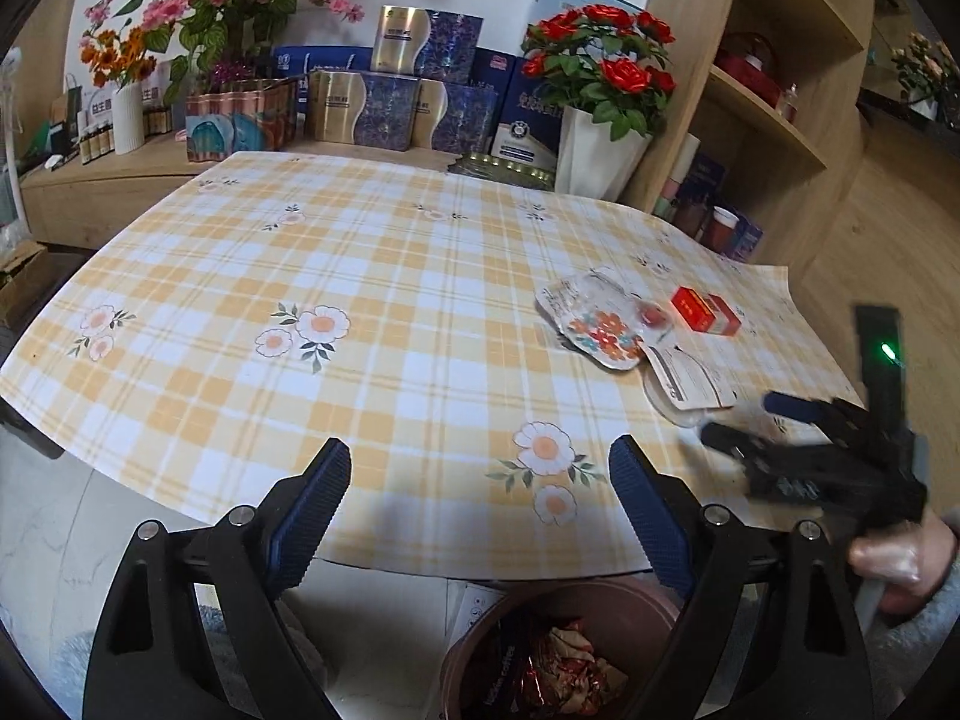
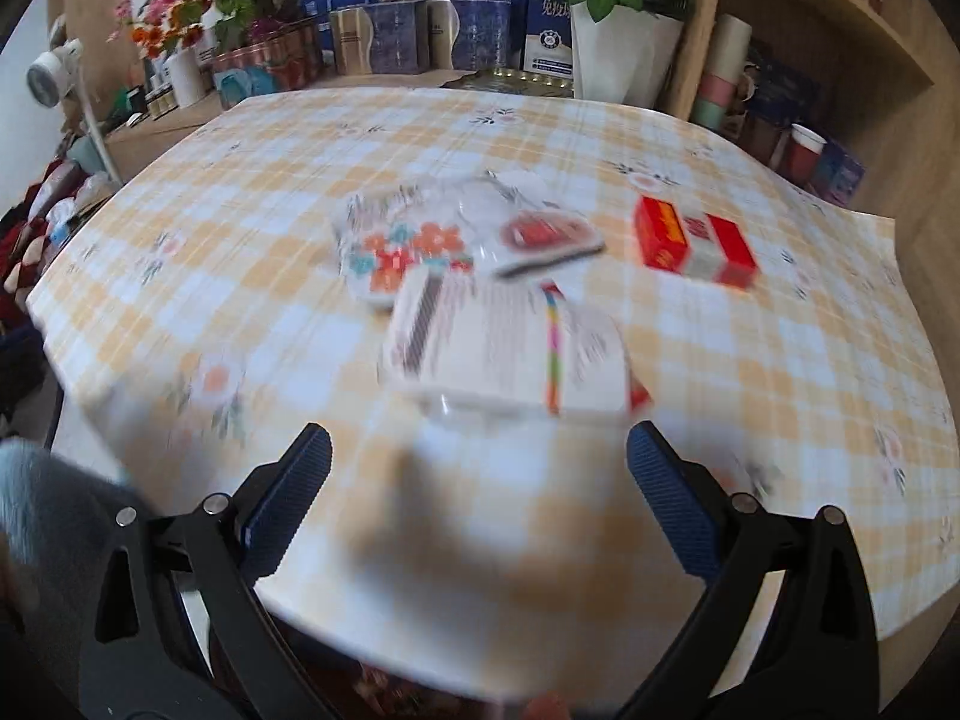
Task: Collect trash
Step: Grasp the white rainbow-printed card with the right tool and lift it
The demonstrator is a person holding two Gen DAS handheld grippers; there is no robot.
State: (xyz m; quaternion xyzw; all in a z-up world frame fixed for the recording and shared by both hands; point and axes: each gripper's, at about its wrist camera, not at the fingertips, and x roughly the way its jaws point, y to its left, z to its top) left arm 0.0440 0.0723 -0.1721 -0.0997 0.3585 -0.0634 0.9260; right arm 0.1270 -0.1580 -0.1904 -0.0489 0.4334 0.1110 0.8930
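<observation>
Trash lies on the right part of the checked tablecloth (image 1: 360,276): a flowered plastic package (image 1: 600,327), a white printed package (image 1: 690,381) and a red box (image 1: 705,311). In the blurred right wrist view the white package (image 2: 510,354) lies just ahead of my right gripper (image 2: 480,462), with the flowered package (image 2: 402,252) and red box (image 2: 690,243) beyond. My right gripper (image 1: 744,420) is open and empty beside the white package. My left gripper (image 1: 480,474) is open and empty over the table's near edge, above a brown bin (image 1: 600,600) holding wrappers.
Boxes, a vase of pink flowers (image 1: 198,6) and a white pot of red roses (image 1: 600,120) stand along the back. A wooden shelf unit (image 1: 780,90) rises at the right. The bin sits on the floor below the table edge.
</observation>
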